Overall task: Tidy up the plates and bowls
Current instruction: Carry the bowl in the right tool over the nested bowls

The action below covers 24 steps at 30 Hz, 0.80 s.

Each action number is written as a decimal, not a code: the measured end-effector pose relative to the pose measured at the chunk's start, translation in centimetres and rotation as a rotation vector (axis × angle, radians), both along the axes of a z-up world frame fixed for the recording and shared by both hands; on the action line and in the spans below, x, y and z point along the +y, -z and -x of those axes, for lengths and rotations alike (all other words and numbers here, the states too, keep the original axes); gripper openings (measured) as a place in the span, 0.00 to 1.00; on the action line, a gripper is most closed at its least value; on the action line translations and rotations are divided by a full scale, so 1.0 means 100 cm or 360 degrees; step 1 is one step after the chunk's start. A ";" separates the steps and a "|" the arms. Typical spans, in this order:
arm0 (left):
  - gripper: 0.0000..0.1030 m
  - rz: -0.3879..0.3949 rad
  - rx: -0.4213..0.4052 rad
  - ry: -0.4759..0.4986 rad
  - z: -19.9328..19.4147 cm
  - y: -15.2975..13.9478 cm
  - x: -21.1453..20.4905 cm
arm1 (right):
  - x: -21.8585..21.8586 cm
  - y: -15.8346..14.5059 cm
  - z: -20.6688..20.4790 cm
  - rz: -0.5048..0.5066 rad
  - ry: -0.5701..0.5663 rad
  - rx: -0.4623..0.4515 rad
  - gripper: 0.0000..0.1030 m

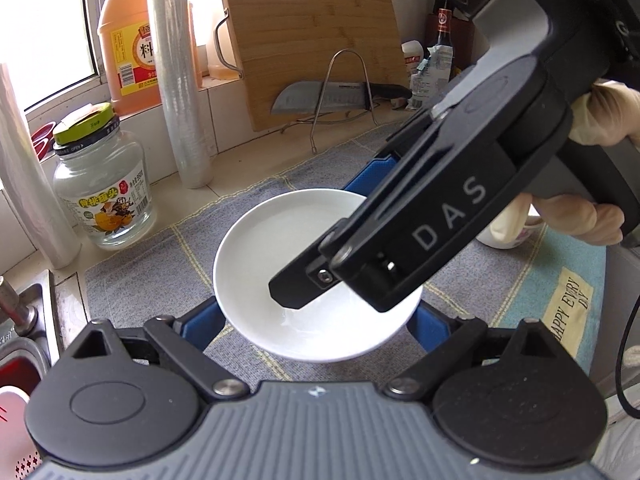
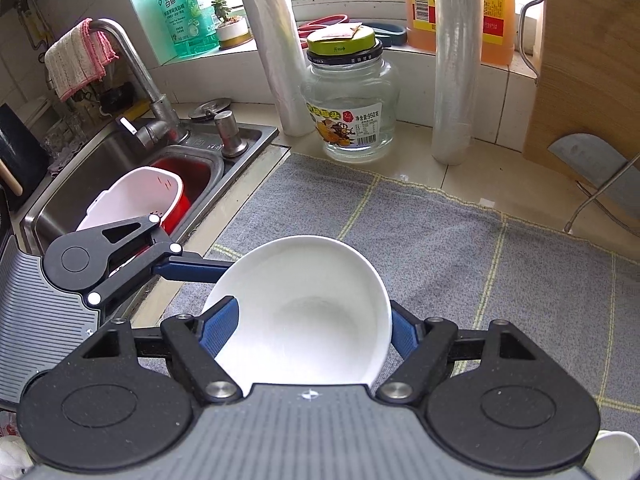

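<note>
– Kitchen counter w/ grey mat [image 2: 440, 240]. Where's bowl [image 2: 320, 280]?
– Over mat, tipped. R gripper [image 2: 311, 310] clamps it, one finger inside, one outside.
– L gripper [image 1: 316, 316]?
– Fingers on both sides of bowl. Squeezing? Can't tell.

A grey checked mat [image 2: 460, 248] and glass jar [image 2: 352, 108] rest on the beige counter [image 2: 480, 172].
</note>
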<state>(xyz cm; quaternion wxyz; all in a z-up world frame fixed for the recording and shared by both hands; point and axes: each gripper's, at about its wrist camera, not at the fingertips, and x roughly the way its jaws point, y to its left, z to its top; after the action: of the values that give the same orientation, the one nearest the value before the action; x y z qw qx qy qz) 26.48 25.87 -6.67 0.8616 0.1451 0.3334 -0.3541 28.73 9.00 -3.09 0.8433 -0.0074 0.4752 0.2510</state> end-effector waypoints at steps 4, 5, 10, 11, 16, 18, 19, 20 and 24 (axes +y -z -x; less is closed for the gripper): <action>0.93 -0.0005 0.0010 0.0048 0.008 -0.006 -0.008 | -0.011 -0.005 0.013 -0.0011 0.0040 -0.0002 0.80; 0.93 -0.0008 0.0010 0.0059 0.010 -0.007 -0.011 | -0.014 -0.006 0.015 -0.0014 0.0049 -0.0004 0.80; 0.93 -0.0019 -0.0007 0.0115 0.016 -0.015 -0.026 | -0.030 -0.014 0.029 -0.0015 0.0111 -0.0036 0.80; 0.93 -0.0016 -0.0010 0.0127 0.016 -0.017 -0.029 | -0.033 -0.016 0.031 -0.0015 0.0126 -0.0046 0.80; 0.93 -0.0003 -0.0016 0.0204 0.017 -0.024 -0.051 | -0.058 -0.024 0.041 -0.0026 0.0223 -0.0080 0.80; 0.93 0.0003 -0.0030 0.0242 0.018 -0.027 -0.060 | -0.068 -0.027 0.046 -0.0018 0.0259 -0.0095 0.80; 0.93 0.0006 -0.0035 0.0267 0.019 -0.028 -0.065 | -0.074 -0.029 0.049 -0.0009 0.0279 -0.0103 0.80; 0.93 0.0009 -0.0038 0.0284 0.019 -0.029 -0.069 | -0.078 -0.030 0.051 0.0000 0.0300 -0.0110 0.80; 0.93 0.0031 -0.0043 0.0363 0.019 -0.034 -0.090 | -0.099 -0.036 0.060 0.0033 0.0387 -0.0133 0.81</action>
<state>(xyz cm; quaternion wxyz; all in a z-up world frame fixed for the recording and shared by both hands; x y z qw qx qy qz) 24.57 16.87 -3.26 0.8215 0.1784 0.2997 -0.4511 22.77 -0.85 0.46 0.8864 0.0310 0.4396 0.1415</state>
